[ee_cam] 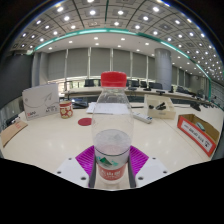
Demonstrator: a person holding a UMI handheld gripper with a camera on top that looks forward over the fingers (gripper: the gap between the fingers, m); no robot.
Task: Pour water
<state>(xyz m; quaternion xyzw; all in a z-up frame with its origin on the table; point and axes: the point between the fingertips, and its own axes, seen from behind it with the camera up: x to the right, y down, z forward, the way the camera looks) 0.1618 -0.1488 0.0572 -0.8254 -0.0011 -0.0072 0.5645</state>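
Observation:
A clear plastic water bottle (112,130) with a red cap (113,79) and a red and green label stands upright between my fingers. My gripper (112,162) is shut on the bottle, the purple pads (86,158) pressing its lower body from both sides. The bottle's base is hidden below the fingers, so I cannot tell whether it rests on the white table (60,135). Beyond it to the left, a small red-patterned cup (66,109) stands on the table.
A red lid or coaster (85,121) lies on the table just left of the bottle. A white box (41,101) stands at the far left, a red-rimmed cardboard box (199,129) at the right. Dark small items (150,106) lie beyond the bottle. Office desks fill the background.

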